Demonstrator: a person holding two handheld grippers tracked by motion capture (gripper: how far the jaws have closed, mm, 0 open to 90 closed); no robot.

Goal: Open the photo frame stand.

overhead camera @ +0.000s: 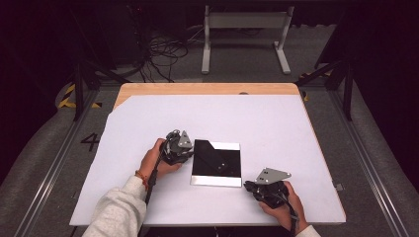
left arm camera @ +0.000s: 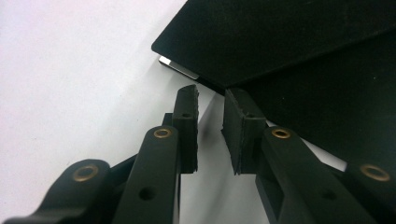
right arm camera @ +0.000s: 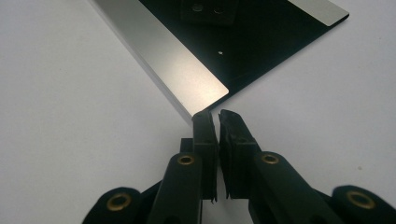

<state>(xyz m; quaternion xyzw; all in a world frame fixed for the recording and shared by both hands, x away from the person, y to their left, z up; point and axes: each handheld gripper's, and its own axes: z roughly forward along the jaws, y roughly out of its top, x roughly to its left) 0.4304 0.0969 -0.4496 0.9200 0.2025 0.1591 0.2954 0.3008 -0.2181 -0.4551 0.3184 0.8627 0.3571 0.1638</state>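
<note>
The black plate with silver edge strips lies flat mid-worktop, bearing no writing I can read. My left gripper sits at its left edge, released, a gap between the pads. My right gripper, clenched on nothing, noses its near right corner. A "4" marks the floor.

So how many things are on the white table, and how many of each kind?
Black square sheet with silver edges: 1
Hand-held gripper: 2, the left hand-held gripper and the right hand-held gripper
White table cover: 1
Total: 4
</note>
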